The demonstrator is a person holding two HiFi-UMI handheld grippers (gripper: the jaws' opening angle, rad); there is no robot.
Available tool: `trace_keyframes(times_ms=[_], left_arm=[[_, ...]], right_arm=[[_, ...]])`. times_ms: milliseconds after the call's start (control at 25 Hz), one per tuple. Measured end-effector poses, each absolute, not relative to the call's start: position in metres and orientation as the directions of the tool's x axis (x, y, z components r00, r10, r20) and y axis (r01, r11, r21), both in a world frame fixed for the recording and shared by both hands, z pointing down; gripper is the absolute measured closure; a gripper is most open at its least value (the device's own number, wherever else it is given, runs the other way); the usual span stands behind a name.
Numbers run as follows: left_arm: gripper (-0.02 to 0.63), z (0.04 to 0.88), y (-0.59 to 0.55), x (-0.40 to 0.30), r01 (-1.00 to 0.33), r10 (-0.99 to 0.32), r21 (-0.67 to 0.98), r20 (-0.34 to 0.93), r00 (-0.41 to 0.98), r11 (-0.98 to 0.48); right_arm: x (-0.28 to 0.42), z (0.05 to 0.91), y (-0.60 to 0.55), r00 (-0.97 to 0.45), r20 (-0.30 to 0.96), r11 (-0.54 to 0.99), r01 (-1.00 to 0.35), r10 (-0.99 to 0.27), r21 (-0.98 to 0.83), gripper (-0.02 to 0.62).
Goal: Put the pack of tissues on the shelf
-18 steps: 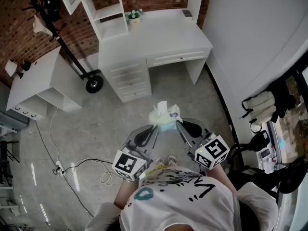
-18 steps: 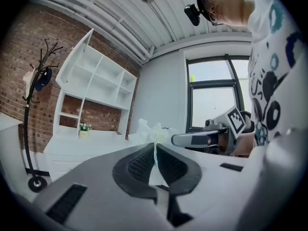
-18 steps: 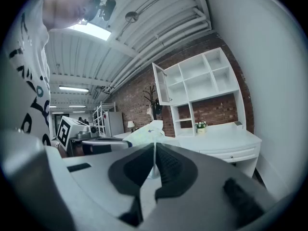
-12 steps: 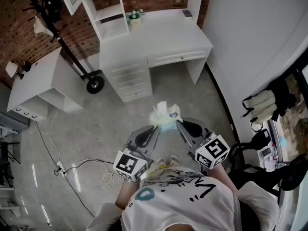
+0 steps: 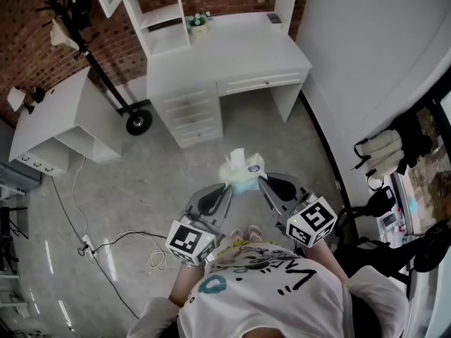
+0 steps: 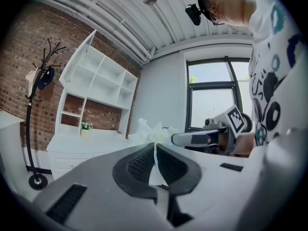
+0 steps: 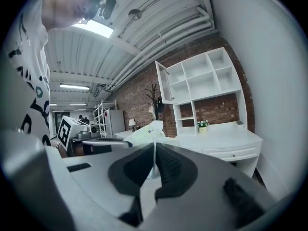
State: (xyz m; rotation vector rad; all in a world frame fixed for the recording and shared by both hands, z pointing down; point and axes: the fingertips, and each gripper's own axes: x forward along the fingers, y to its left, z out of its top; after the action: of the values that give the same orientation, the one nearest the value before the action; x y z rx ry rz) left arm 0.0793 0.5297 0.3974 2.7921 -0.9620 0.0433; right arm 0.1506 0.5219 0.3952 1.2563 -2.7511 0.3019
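Change vs earlier frames: almost nil. The soft pale-green plastic pack of tissues (image 5: 241, 169) and both grippers sit at the same spot in the head view; only the room background drifts a little.

Step in hand, my judgement: carry phase. The pack is lifted and held in mid-air in front of the person's torso, over the grey floor, well apart from the white open shelf unit (image 5: 158, 20) that stands on the white desk (image 5: 232, 48). Not yet placed.

Tongs: left gripper (image 6: 155, 146) has its jaws pressed together on a thin fold of the pack's wrapper. Right gripper (image 7: 155, 148), same: jaws nipped on the film at the pack's other side. A white tissue sticks up from the pack's top.

Pose: both grippers angle inward in a V and meet at the pack, marker cubes close to the body. Left looks approx. level, right a touch nose-down.

Next move calls for, imo: walk fwd to the desk, raise both grippers together to a free compartment, keep the spacing steady so the film doesn't tear or slip.
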Motion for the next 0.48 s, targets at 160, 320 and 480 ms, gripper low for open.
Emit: trace_keyframes(times_ms=[160, 320, 480], left_arm=[[0.588, 0.401, 0.531, 0.07, -0.627, -0.62, 0.152, 0.097, 0.779, -0.764], [0.588, 0.401, 0.529, 0.056, -0.655, -0.648, 0.145, 0.099, 0.755, -0.742], [0.588, 0.404, 0.52, 0.048, -0.675, -0.669, 0.16, 0.096, 0.737, -0.72]], right_arm=[[0.14, 0.396, 0.523, -0.66, 0.183, 0.648, -0.751, -0.729, -0.125, 0.565], [0.125, 0.396, 0.523, -0.681, 0.188, 0.67, -0.731, -0.708, -0.128, 0.565], [0.116, 0.397, 0.511, -0.703, 0.191, 0.694, -0.709, -0.685, -0.126, 0.565]])
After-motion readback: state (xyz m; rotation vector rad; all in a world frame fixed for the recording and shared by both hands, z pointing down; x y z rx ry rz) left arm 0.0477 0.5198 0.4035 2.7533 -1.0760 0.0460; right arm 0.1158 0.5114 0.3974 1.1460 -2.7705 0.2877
